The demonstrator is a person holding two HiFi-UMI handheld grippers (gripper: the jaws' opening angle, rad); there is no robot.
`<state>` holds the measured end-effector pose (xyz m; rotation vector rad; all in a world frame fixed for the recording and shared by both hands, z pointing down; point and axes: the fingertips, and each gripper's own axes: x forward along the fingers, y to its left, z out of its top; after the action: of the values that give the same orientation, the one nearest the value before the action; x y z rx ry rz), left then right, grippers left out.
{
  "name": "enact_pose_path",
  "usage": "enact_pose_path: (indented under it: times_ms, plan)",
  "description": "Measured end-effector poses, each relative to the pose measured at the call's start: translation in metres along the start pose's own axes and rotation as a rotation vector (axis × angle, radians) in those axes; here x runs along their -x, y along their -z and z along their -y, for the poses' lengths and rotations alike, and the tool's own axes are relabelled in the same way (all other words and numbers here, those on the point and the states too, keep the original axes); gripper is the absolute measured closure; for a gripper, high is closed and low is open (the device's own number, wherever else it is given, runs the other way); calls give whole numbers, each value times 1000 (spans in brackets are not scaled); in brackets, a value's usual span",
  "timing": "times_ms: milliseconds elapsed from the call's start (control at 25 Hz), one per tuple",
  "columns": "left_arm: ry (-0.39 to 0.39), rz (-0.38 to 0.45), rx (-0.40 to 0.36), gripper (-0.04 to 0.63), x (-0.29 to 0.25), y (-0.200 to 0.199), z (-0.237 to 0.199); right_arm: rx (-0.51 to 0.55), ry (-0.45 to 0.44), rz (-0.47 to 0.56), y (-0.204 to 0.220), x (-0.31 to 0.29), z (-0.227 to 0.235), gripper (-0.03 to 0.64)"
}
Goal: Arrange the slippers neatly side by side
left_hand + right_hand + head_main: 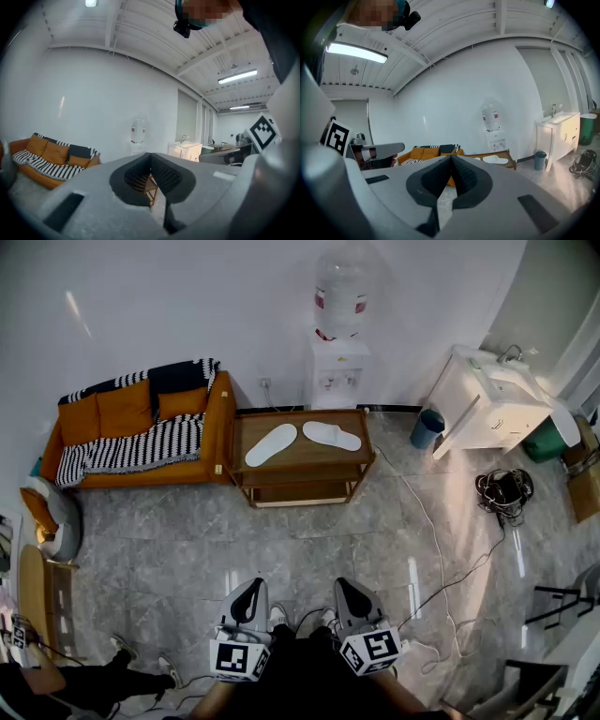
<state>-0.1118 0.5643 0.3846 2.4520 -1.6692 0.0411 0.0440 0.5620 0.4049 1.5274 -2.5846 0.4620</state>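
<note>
Left tongs (249, 592) and right tongs (351, 592) are held closed, empty, at lower centre; the splayed slippers (271, 444) on the bench (309, 465), upper centre, must seemingly first be approached.

Two slippers (271, 444) (331, 435), one wooden table (302, 459), one sofa (141, 442), one water dispenser (339, 357)

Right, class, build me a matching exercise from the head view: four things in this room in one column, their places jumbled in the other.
Things:
1 slippers
2 bin
3 blanket
4 water dispenser

Places:
A on the sofa
B by the wall, behind the table
C on the table
D on the floor between the table and the sink cabinet

Pairs: 1-C, 2-D, 3-A, 4-B
</note>
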Motion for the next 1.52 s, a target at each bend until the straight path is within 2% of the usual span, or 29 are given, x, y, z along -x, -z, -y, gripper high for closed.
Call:
enact_pose_path:
  times_ms: [520, 1200, 1520]
  plan:
    - [-16, 0, 10, 583, 6, 3, -29, -6, 4, 2, 2, -9, -16, 606]
    - [22, -17, 21, 583, 40, 17, -101, -6, 89, -5, 12, -41, -60, 606]
    - [-11, -24, 34, 583, 33, 24, -122, -14, 79, -14, 16, -68, -58, 606]
